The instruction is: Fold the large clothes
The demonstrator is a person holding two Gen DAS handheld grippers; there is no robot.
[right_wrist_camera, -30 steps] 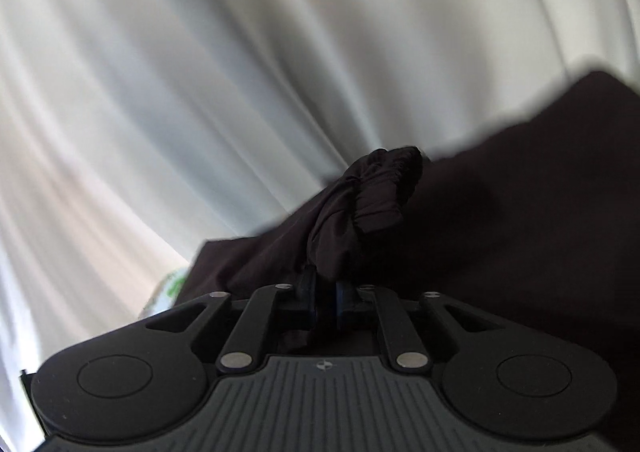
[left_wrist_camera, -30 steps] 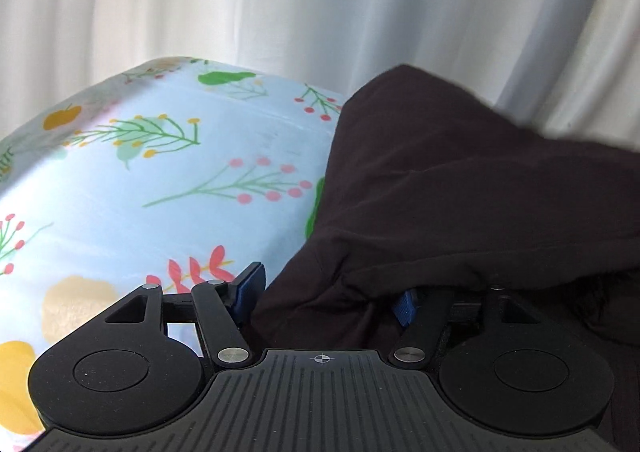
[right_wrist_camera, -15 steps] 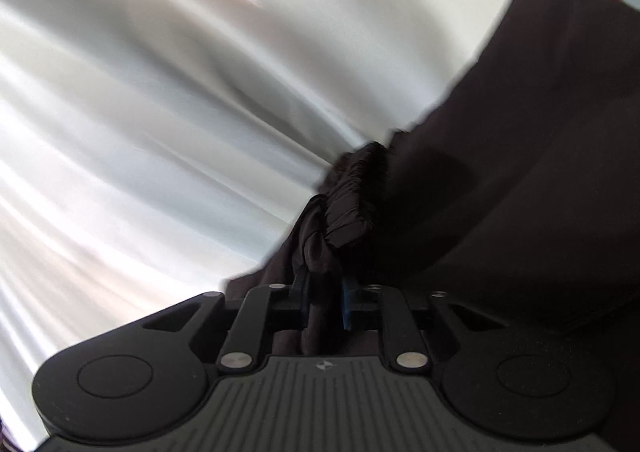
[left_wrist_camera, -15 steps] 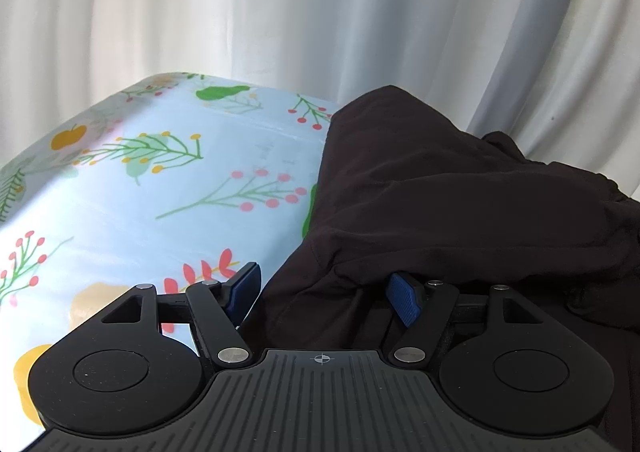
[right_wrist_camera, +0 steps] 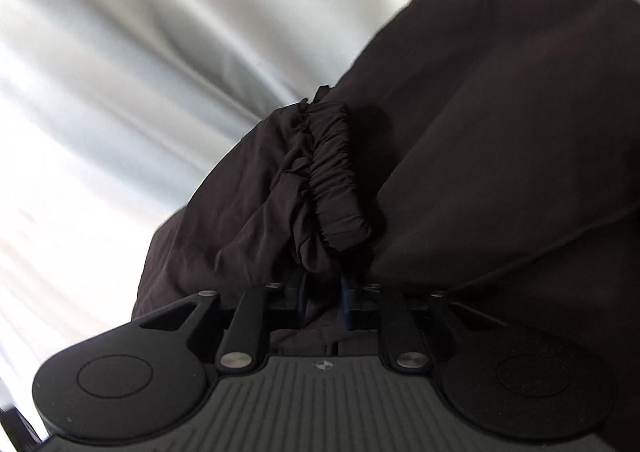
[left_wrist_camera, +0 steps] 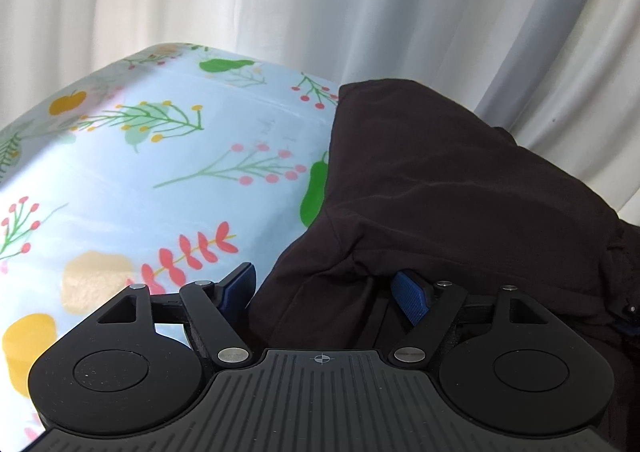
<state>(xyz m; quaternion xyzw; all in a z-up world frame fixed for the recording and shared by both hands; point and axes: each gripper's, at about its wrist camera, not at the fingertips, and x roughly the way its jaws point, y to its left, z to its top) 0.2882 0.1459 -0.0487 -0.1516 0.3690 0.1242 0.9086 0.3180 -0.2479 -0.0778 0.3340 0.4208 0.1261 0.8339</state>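
The step in hand looks like laying a fold of the dark garment point(left_wrist_camera: 460, 188) flat on the floral counter point(left_wrist_camera: 140, 180); done well, the right gripper point(right_wrist_camera: 324, 292) keeps its pinch until the cloth settles, then lets go; its fingers are nearly closed on a bunch of fabric below the elastic cuff point(right_wrist_camera: 332, 172); the left gripper point(left_wrist_camera: 326, 288) has just been opening, its fingers wide, cloth lying loose between them and ahead to their right.

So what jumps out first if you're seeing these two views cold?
The dark garment heaped on the right of the floral tablecloth, white curtain behind. The right gripper is clamped on the fabric just below its gathered elastic cuff; the left gripper, jaws just opening, straddles the garment's edge.
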